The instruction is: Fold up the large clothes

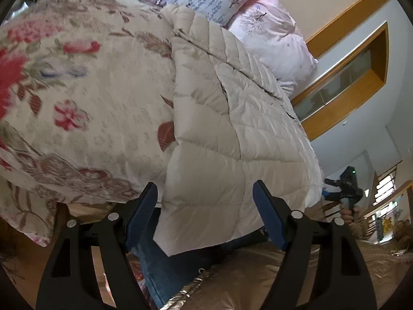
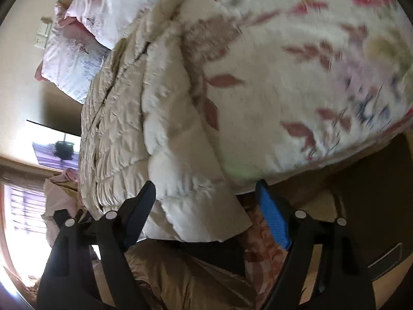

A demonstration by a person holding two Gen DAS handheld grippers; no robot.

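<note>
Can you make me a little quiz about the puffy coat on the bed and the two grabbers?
1. True or false: the left gripper is squeezing the cream puffy coat.
2. What lies under the coat? A) a flowery bedspread B) a bare wooden table C) a blue carpet
3. Fill in: at the far end of the bed sit pale pink ____.

Key:
1. False. Its jaws stand wide apart, with the coat's hem between them but not pinched. The right gripper is open the same way.
2. A
3. pillows
</note>
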